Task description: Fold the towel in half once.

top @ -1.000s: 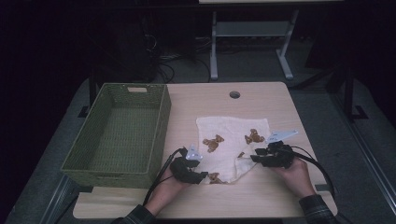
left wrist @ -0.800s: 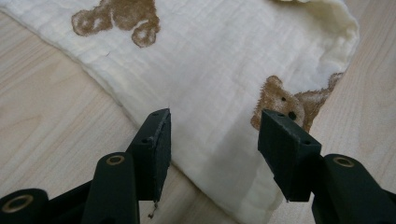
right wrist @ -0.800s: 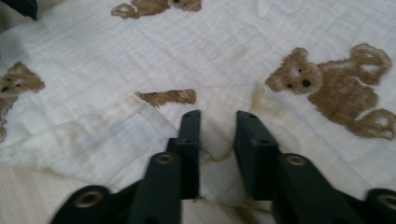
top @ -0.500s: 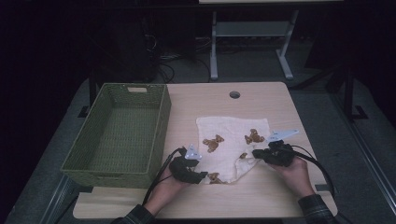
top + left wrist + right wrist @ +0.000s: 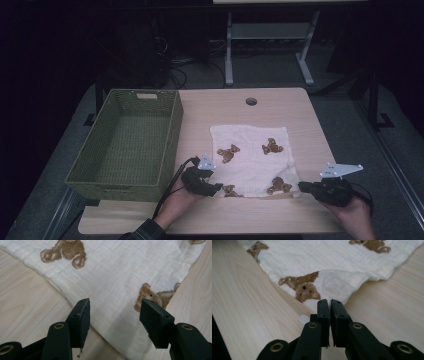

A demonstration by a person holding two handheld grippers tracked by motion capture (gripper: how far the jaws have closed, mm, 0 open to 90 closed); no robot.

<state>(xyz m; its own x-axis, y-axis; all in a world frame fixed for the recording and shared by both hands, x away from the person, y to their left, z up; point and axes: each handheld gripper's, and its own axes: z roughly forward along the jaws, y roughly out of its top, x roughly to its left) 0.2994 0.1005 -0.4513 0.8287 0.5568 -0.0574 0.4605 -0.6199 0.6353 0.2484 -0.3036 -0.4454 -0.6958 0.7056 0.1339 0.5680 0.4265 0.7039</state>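
High view: cloth (image 5: 252, 157) lies flat on the desk (image 5: 280, 107) between both tongs, basket (image 5: 127, 140) off left.

Left gripper view: left tongs (image 5: 113, 315) spread, straddling the cloth's edge, not pinching yet.

Right gripper view: right tongs (image 5: 330, 305) pressed together on the corner. I'd grab deep with the left before lifting.
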